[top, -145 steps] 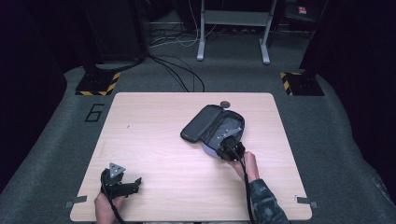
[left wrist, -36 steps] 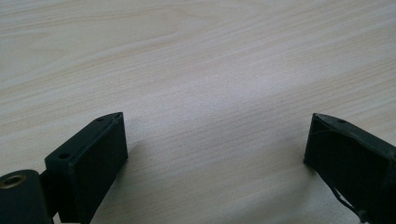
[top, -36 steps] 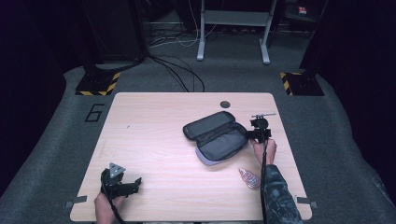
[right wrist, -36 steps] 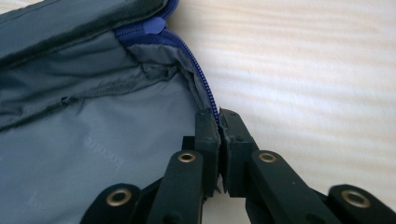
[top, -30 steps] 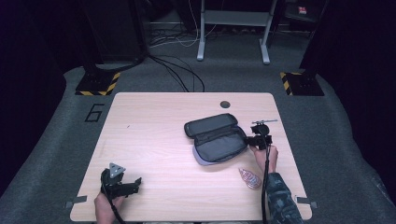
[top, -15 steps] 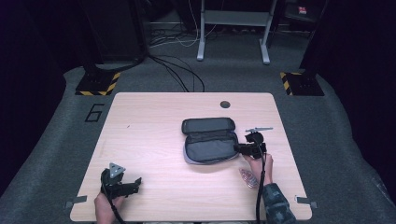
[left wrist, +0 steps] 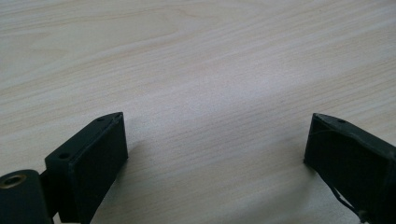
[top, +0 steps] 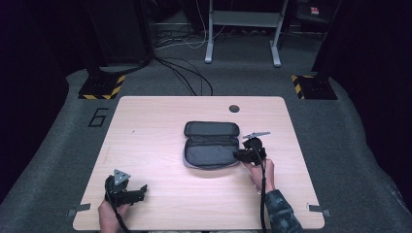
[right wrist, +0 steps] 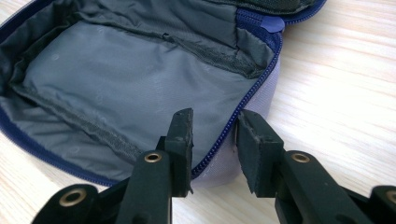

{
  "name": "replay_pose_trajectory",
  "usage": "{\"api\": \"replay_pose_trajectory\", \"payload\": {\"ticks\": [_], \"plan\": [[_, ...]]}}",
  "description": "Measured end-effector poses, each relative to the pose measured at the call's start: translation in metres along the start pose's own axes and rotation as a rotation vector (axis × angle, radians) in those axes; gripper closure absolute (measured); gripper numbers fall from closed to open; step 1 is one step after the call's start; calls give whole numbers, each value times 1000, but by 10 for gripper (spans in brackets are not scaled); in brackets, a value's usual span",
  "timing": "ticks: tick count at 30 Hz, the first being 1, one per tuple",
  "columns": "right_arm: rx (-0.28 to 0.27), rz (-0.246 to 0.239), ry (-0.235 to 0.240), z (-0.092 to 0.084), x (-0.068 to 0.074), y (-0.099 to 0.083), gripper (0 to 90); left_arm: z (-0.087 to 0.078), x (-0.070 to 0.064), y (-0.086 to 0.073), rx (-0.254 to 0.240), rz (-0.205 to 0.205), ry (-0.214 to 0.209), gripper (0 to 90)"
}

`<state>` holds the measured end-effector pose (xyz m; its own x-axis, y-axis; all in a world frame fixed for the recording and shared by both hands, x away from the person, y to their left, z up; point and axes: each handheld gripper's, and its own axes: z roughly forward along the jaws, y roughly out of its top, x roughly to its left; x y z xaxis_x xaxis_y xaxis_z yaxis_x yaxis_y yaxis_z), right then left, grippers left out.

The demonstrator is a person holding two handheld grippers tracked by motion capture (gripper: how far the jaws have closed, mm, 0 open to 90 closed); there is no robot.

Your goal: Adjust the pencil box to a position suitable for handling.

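A dark zip case (top: 211, 145) lies open in the middle of the wooden table (top: 160, 121), its lid folded back toward the far side. Its grey lining (right wrist: 116, 79) and blue zip show close up in the right gripper view. My right gripper (top: 239, 155) is at the case's right end. Its jaws have just been opening and now straddle the zip rim (right wrist: 214, 119), one jaw inside and one outside, with a gap at the pads. My left gripper (top: 142, 190) rests at the front left corner, jaws wide open (left wrist: 215, 121) over bare wood.
A round cable hole (top: 234, 108) sits near the table's far edge. Beyond the table are floor cables (top: 189, 73), metal stand legs (top: 243, 34) and two yellow-black striped bases (top: 102, 87).
The case has swung from a slanted lie at the right to lying square and further left. My right gripper went left with it. The left gripper has stayed put.
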<state>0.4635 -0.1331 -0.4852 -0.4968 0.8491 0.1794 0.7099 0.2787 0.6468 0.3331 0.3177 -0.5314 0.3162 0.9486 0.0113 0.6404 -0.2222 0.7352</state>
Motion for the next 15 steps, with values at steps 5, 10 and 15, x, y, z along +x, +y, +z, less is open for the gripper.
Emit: {"api": "replay_pose_trajectory", "payload": {"ticks": [5, 10, 15], "plan": [[-7, -19, 6, 3, 6, 2, 573, 0, 0, 0, 1, 1, 0, 57], [-45, -73, 20, -8, 6, -1, 328, 0, 0, 0, 0, 0, 0, 58], [-77, -113, -6, -29, 8, -10, 170, 0, 0, 0, 0, 0, 0, 58]]}}
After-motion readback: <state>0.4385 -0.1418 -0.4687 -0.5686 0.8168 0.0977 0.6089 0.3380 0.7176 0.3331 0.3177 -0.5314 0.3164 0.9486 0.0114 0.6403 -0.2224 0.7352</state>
